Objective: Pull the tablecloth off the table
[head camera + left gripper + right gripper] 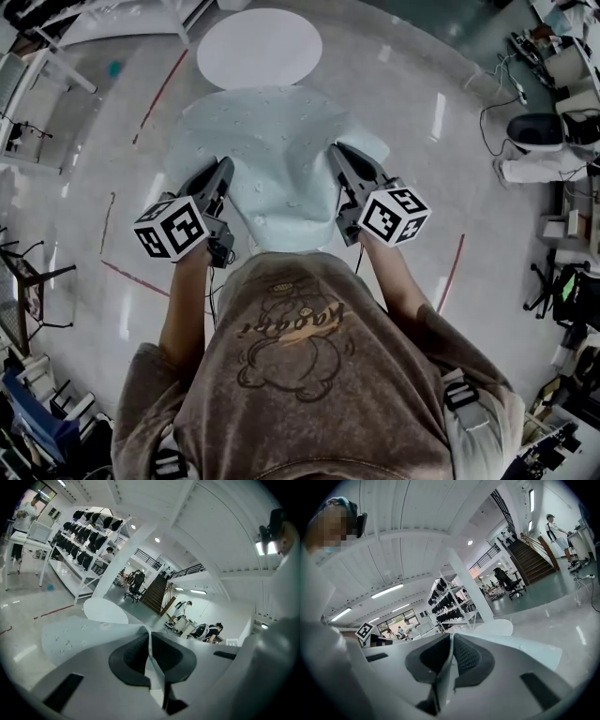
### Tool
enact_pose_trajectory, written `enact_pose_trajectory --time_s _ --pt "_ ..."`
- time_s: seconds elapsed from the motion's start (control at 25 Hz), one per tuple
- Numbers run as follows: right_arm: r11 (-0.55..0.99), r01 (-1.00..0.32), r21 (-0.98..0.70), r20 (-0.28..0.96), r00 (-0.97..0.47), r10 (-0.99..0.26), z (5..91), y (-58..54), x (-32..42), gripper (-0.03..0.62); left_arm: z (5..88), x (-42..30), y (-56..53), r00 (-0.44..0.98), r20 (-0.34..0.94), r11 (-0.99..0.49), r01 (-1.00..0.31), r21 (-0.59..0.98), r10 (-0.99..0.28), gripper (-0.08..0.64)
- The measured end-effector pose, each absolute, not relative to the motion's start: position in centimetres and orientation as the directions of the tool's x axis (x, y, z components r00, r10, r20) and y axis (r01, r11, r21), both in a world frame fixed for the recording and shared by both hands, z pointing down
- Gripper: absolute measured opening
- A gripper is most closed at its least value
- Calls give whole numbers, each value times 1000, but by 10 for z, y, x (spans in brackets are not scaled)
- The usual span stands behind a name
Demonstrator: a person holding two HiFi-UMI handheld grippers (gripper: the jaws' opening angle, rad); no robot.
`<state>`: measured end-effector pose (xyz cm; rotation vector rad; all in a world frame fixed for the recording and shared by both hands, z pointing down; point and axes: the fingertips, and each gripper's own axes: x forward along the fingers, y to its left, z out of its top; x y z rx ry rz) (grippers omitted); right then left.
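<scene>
- Tablecloth [267, 155]: pale mint, scattered with small white motifs.
- Table [260, 49]: plain white top, no pattern.
- Left gripper [227, 164] and right gripper [337, 148]: dark grey bodies. Each carries a white cube printed with black square markers.
- Floor [422, 187]: glossy light grey, crossed by thin red tape lines [161, 89].
- Shirt [309, 375]: mottled taupe-brown. It has a cartoon figure outlined in darker brown under tan-orange lettering.
</scene>
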<state>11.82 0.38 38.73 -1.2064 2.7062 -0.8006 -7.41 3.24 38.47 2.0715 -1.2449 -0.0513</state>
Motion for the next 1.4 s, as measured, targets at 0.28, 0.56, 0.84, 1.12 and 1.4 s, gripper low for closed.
enact_pose_trajectory --time_s 0.28,0.56,0.84,1.12,1.4 --pt "578 -663 -476 83 -688 -721 357 -1 116 34 358 -76 32 536 261 -311 -750 583 -803 26" --pt "599 -659 -456 71 -697 -713 346 -7 107 34 348 -79 26 529 242 -320 -755 573 -813 27" --pt "579 -674 -458 78 -680 -729 352 -22 103 34 351 -91 14 504 242 -301 -768 566 -829 28" --pt "551 -698 -457 115 -661 -741 367 -31 98 35 363 -98 2 485 260 -281 -783 555 -835 28" --pt "543 -714 -441 151 -656 -739 385 -44 91 35 382 -102 -14 483 288 -273 -793 545 -827 28"
